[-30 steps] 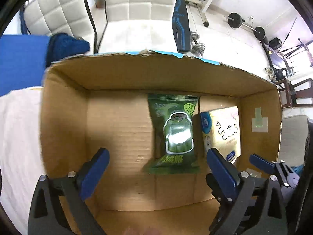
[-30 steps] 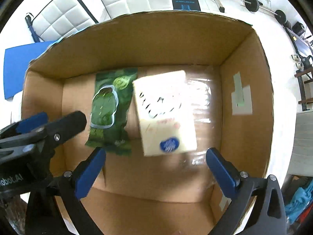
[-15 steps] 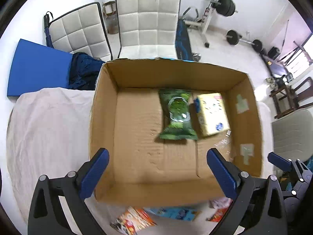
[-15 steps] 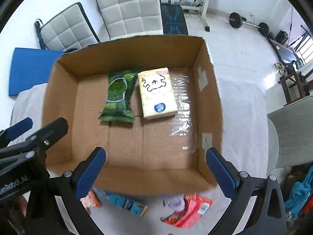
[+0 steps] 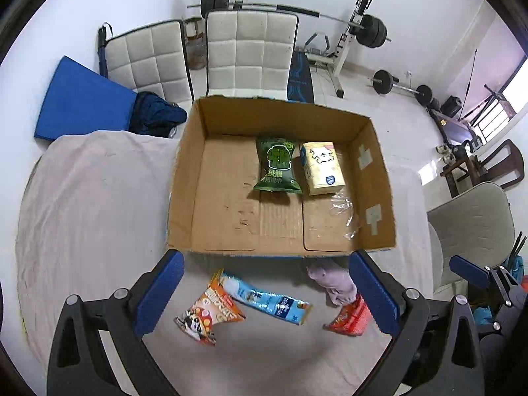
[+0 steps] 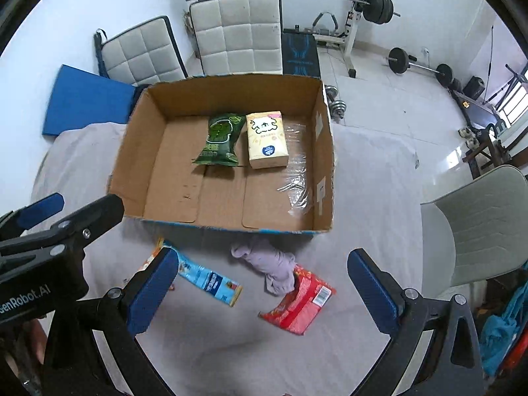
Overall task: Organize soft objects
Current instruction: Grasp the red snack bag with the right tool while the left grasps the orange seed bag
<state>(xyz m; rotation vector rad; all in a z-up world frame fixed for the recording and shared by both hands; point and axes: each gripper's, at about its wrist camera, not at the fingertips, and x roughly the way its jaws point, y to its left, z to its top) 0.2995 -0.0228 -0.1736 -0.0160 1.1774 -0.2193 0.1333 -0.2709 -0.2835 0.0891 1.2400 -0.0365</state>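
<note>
Half of box (image 5: 184,178) floor bare; both jaws spread.

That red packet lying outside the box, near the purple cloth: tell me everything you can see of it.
The red packet is a flat, glossy, crinkly pouch, seemingly plastic film, with light printing and a white label patch near one corner. It lies flat and askew on the grey cloth-covered table, in front of the cardboard box near its right corner, apart from the box. The crumpled purple cloth overlaps its upper left edge. Nothing grips it; both grippers are open and away from it.
</note>
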